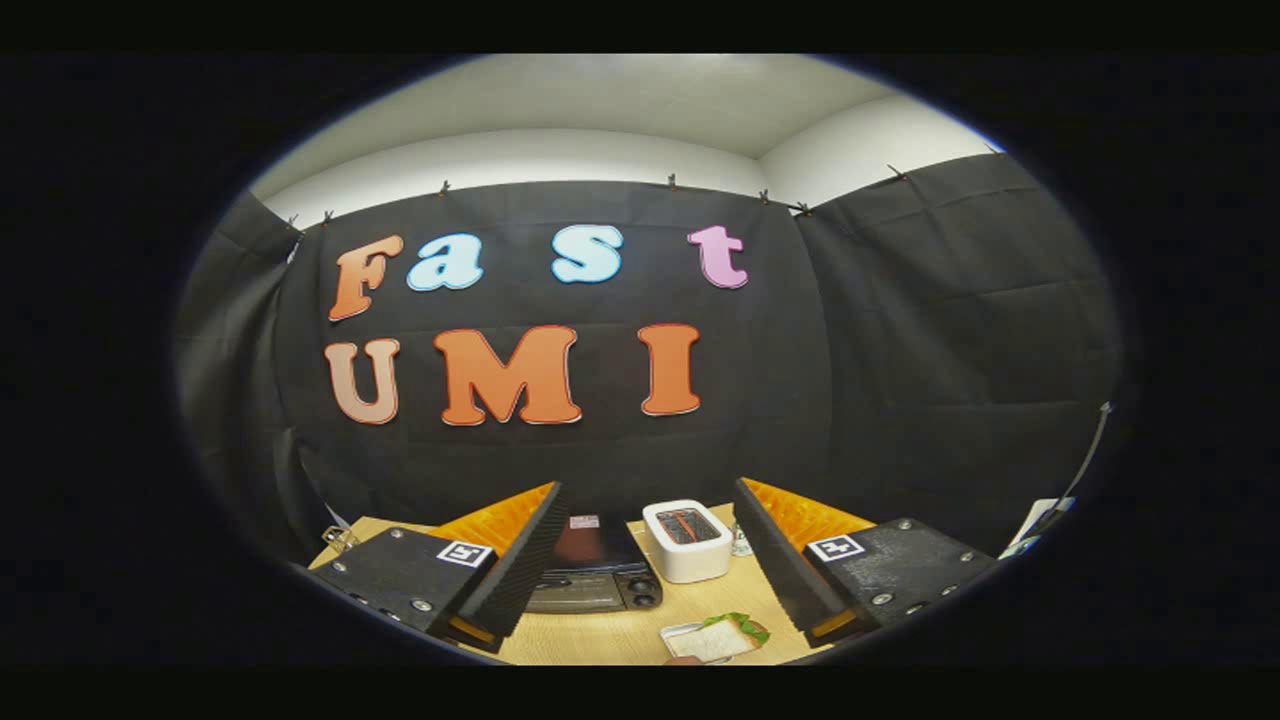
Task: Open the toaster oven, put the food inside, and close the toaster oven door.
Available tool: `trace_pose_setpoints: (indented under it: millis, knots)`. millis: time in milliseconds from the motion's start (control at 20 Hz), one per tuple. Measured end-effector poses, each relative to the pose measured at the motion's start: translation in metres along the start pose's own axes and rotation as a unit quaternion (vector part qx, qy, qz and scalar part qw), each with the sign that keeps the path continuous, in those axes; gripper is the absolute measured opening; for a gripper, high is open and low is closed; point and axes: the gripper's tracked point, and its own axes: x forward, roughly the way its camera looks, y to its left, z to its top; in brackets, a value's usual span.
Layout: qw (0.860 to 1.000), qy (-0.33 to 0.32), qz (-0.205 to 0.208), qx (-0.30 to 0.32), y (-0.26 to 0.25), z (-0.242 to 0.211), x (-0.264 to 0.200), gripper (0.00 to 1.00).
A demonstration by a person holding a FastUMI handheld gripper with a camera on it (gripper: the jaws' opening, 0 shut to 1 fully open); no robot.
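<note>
A dark toaster oven (pixel 598 575) with knobs on its right side stands on the wooden table (pixel 590 640), just ahead of my left finger, and its door looks closed. A sandwich with green lettuce (pixel 735 632) lies on a small white tray (pixel 680 634) on the near side of the table, between my fingers and closer to the right one. My gripper (pixel 645 545) is held high above the table, open wide, with nothing between its fingers.
A white two-slot toaster (pixel 687 540) stands beside the oven, to its right. A small clear glass object (pixel 741 545) sits behind it. A metal clip (pixel 338 538) holds the table's far left corner. Black cloth walls close in the back and both sides.
</note>
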Motion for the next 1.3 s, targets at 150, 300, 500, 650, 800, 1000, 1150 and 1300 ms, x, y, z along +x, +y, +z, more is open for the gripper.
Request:
trace_pose_setpoints:
  millis: [150, 300, 500, 650, 800, 1000, 1150, 1300]
  knots:
    - [1.000, -0.002, 0.003, 0.001, 0.006, 0.002, 0.003, 0.99]
    - [1.000, -0.001, 0.012, -0.001, 0.018, -0.002, 0.007, 0.99]
    - [0.999, 0.008, 0.035, 0.003, 0.046, -0.020, 0.022, 0.99]
    - [0.997, 0.025, 0.075, 0.023, 0.081, -0.047, 0.035, 0.99]
    - [0.995, 0.037, 0.092, 0.010, 0.107, -0.080, 0.052, 0.99]
    - [0.992, 0.067, 0.110, -0.011, 0.140, -0.133, 0.071, 0.99]
    - [0.989, 0.080, 0.123, -0.015, 0.160, -0.163, 0.088, 0.99]
    - [0.986, 0.109, 0.116, -0.047, 0.168, -0.204, 0.106, 0.99]
